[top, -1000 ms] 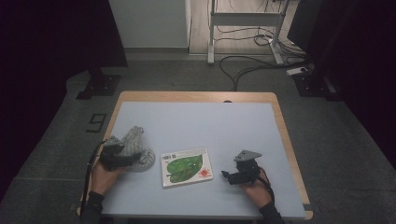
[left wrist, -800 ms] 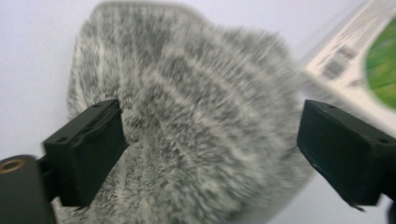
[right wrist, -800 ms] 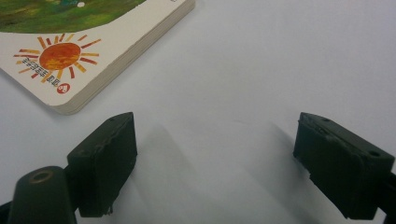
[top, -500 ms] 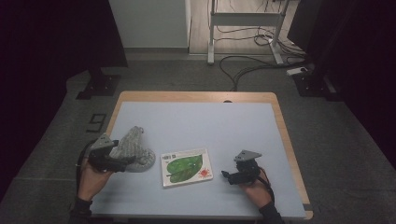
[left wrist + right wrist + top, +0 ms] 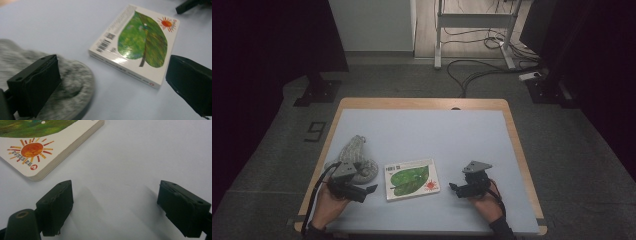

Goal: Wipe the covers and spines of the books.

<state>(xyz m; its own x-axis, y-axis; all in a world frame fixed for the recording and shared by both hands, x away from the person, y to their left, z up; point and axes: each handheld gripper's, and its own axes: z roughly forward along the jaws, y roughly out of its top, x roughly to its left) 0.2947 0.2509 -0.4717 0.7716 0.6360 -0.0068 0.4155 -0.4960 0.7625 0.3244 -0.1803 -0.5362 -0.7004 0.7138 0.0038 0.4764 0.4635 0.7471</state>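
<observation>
Surface: pale blue tabletop [image 5: 422, 130] with a wooden rim, dark carpet and cables beyond it.
Left gripper [image 5: 361, 192]: held low at the near left, fingers [image 5: 37, 85] spread wide with nothing between them; one hung over the grey slipper, the other sat just beside the book's near corner.
Right gripper [image 5: 455, 189]: near right, resting low over bare tabletop, fingers [image 5: 56, 205] wide apart and empty, a short way off the book's sun corner.
Book [image 5: 411, 178]: lay flat between the two grippers, green leaf cover up, long axis running left to right, slightly skewed; barcode end toward the slipper, sun end toward the right gripper.
Slipper [image 5: 354, 159]: grey, fuzzy, just left of the book, long axis pointing away and slightly right.
</observation>
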